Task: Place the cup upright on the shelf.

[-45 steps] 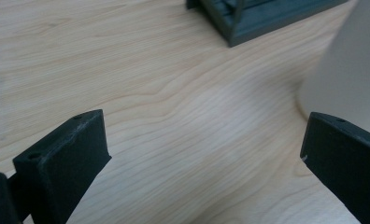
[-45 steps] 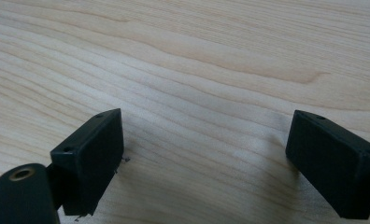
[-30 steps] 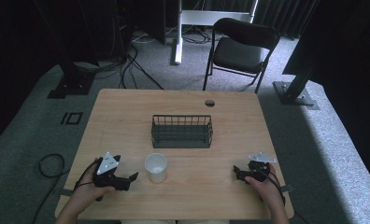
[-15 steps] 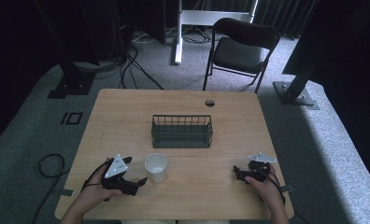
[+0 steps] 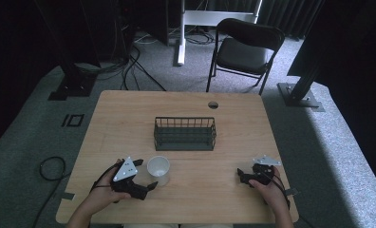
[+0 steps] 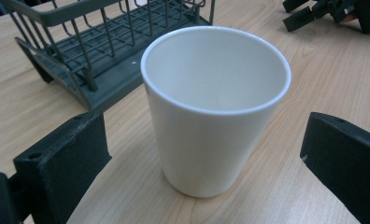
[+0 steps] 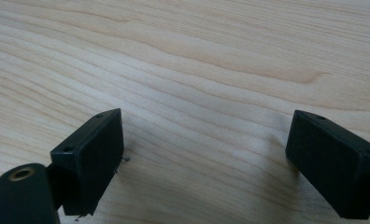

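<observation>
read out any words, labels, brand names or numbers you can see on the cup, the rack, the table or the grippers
There is no readable text.
The white cup is plain inside and out.
The grey wire rack carries no label.
The wooden table shows only grain.
The left gripper and right gripper have bare black jaws, both open, and unmarked grey plates.

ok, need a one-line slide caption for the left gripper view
Open left tongs straddle an upright, empty white cup on the wooden table, a grey wire rack behind it.
</observation>
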